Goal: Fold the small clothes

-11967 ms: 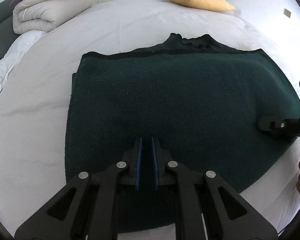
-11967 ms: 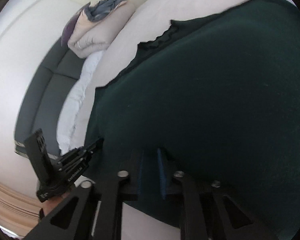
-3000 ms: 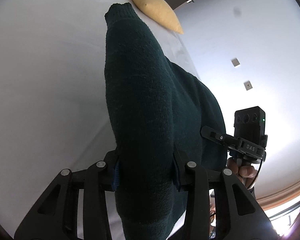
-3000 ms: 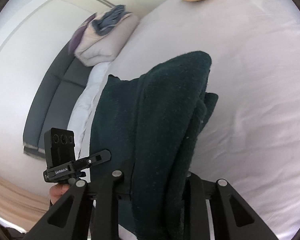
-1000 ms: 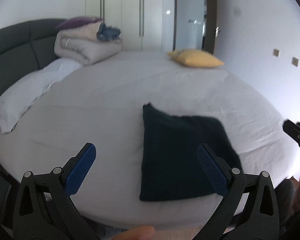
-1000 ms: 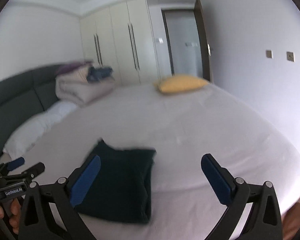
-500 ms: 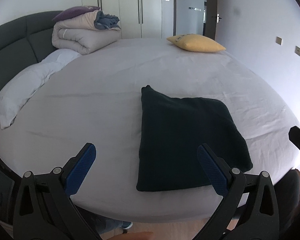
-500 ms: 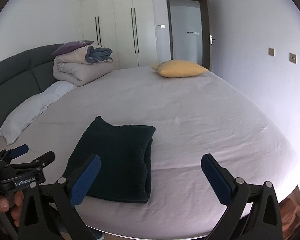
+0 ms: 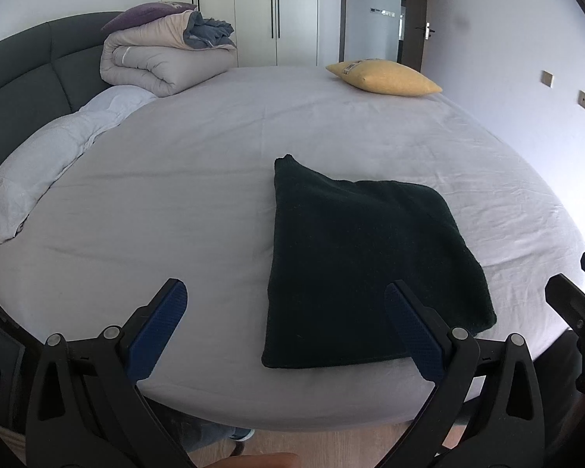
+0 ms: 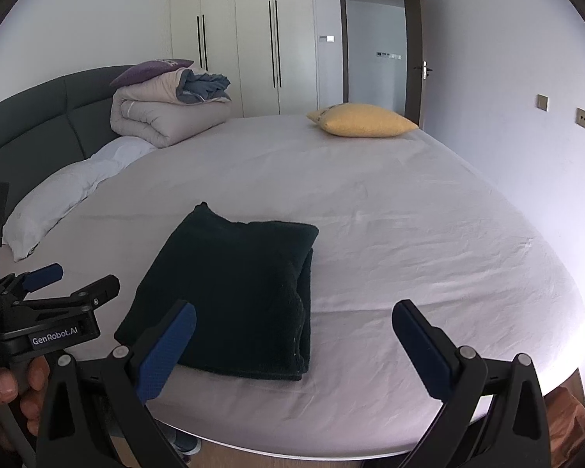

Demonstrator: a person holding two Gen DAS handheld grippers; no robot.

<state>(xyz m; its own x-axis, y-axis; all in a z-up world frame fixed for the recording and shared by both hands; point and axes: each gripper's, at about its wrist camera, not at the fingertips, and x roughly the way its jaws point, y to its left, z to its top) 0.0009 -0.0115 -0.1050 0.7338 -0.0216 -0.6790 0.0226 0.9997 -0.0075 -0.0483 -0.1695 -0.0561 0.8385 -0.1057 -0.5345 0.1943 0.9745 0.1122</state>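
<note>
A dark green sweater (image 9: pixel 366 257) lies folded into a flat rectangle near the front edge of the round bed (image 9: pixel 199 179). The right wrist view shows the same sweater (image 10: pixel 238 288) with its stacked folds along the right side. My left gripper (image 9: pixel 284 304) is held back from the bed, wide open and holding nothing. My right gripper (image 10: pixel 292 319) is also wide open and holds nothing, a little in front of the sweater's near edge. The left gripper (image 10: pixel 58 284) appears at the left of the right wrist view, in a hand.
A yellow cushion (image 9: pixel 384 77) lies at the far side of the bed. A rolled duvet (image 9: pixel 163 58) and a white pillow (image 9: pixel 46 160) sit by the dark headboard at left. Wardrobes and a door stand behind. Wooden floor (image 9: pixel 331 444) shows below the bed edge.
Both grippers, earlier shut on the sweater while lifting and folding it, have let go and pulled back. Over the last second the views only steadied; the sweater lies still.
</note>
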